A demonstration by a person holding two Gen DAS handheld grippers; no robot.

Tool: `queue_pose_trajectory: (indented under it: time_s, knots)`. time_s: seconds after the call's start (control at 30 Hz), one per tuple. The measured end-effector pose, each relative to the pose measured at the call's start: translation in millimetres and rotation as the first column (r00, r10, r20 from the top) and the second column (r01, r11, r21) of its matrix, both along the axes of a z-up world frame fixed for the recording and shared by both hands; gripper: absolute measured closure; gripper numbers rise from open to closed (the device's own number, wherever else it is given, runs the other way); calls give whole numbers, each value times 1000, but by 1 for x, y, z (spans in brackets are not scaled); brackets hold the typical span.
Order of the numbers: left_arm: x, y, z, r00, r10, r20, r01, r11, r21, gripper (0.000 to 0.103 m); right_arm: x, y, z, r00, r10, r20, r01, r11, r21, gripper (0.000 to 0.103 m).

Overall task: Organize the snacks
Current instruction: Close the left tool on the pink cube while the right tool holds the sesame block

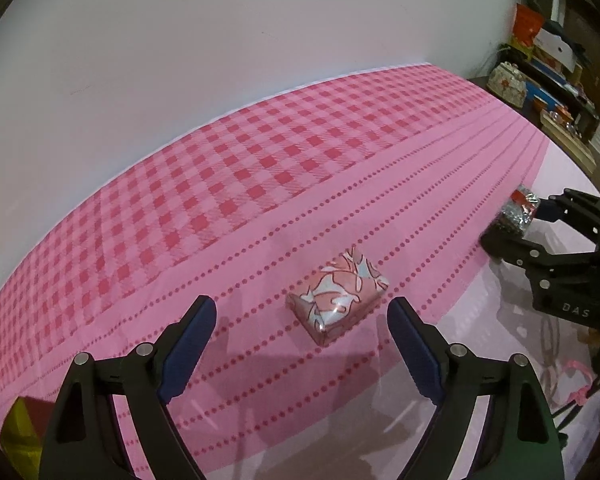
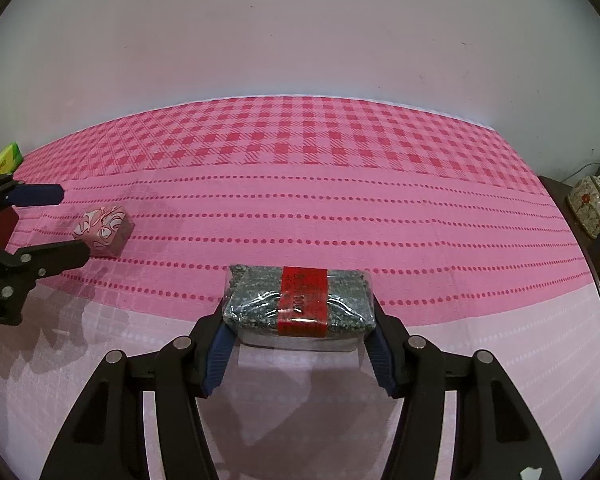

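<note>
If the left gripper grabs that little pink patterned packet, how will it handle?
The pink packet looks boxy and flat-lying, so it probably won't roll. Its glossy wrap may be slippery against the pads. It seems small, likely light.

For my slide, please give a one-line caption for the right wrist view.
Right gripper shut on a clear seed packet with a red band, above the pink tablecloth.

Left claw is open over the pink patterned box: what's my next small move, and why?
Probably ease the left claw forward and down so it straddles the pink patterned box, then close. The box lies just ahead of the open fingertips; the right claw already holds the red-banded packet.
</note>
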State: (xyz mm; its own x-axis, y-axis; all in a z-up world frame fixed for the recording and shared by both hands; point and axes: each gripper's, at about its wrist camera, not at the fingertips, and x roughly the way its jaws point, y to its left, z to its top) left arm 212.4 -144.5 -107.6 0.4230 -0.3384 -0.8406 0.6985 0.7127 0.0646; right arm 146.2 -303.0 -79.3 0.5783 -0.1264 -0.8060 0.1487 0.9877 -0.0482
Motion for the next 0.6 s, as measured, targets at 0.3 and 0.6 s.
queue_pose_trajectory:
  time_s: [0.3,0.6]
  knots:
    - [9,-7,-9,1000,-19,-23,19,1000,12,19,0,0,0,1000,0,0,0,1000,1,48]
    - [11,-16,-12,999,-30,-27,31,999,14,41,1,0,0,1000,0,-1,0,1000,1,48]
